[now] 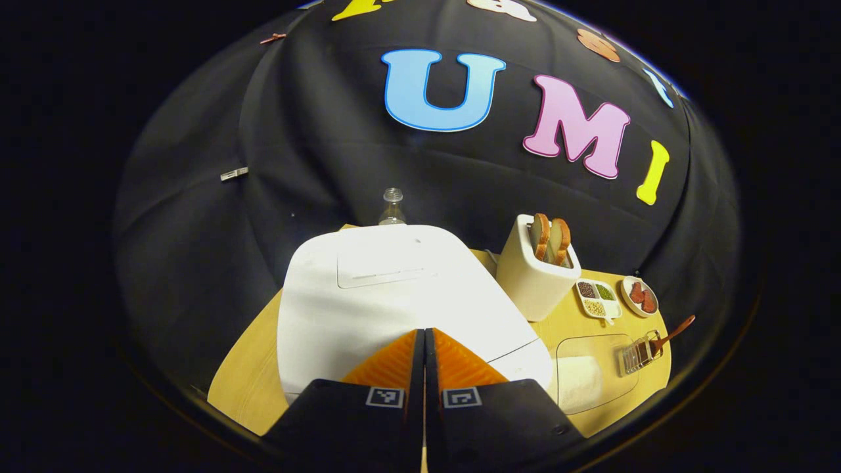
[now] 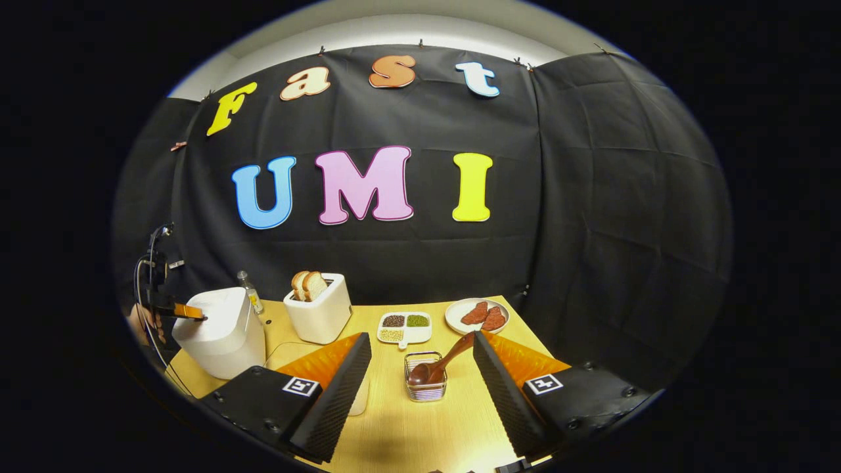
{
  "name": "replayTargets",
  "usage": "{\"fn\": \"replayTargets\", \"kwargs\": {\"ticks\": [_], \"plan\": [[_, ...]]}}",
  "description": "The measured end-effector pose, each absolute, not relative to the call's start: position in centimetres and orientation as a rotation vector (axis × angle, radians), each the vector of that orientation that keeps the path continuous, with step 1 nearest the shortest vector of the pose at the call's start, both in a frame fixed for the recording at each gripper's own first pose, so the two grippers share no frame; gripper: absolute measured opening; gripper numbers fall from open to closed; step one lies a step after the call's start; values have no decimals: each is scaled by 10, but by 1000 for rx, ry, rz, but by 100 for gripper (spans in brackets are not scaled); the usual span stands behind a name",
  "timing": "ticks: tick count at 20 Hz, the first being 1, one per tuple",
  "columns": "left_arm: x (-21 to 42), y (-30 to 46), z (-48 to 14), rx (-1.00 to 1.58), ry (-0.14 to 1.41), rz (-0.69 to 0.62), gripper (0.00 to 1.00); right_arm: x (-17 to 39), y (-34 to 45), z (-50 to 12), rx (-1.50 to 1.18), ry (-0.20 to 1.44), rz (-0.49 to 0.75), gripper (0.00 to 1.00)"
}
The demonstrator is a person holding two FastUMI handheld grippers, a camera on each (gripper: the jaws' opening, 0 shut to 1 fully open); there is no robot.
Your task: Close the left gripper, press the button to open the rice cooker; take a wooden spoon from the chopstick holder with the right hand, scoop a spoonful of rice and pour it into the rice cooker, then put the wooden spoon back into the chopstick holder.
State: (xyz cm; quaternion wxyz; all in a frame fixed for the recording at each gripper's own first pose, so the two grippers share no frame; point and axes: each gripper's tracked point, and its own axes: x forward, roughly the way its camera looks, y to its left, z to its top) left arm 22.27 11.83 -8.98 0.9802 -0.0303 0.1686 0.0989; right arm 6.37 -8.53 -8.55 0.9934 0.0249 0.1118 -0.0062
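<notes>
Bright overhead light on the counter (image 2: 394,414), dark cloth all around.
The white rice cooker (image 1: 394,295) glares, its lid nearly washed out in the left gripper view. Fisheye bending curves the counter edge and squeezes things near the rim. Both pairs of tongs sit soft and slightly blurred up close; the mid-distance stays sharp, with shadows short and faint.

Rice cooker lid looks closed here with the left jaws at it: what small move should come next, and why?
Probably press the left gripper down on the rice cooker. Its jaws are shut at the cooker's front edge, and the lid is down. The wooden spoon sits in the chopstick holder, right gripper open.
</notes>
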Motion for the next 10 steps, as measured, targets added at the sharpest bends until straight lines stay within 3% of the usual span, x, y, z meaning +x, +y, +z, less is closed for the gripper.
{"fn": "replayTargets", "kwargs": {"ticks": [6,10], "plan": [[220,117,-93,-46,328,238,8,54,-86,-86,58,225,-12,98],[196,111,-41,-10,138,272,8,44,-88,-79,49,201,-20,98]]}}
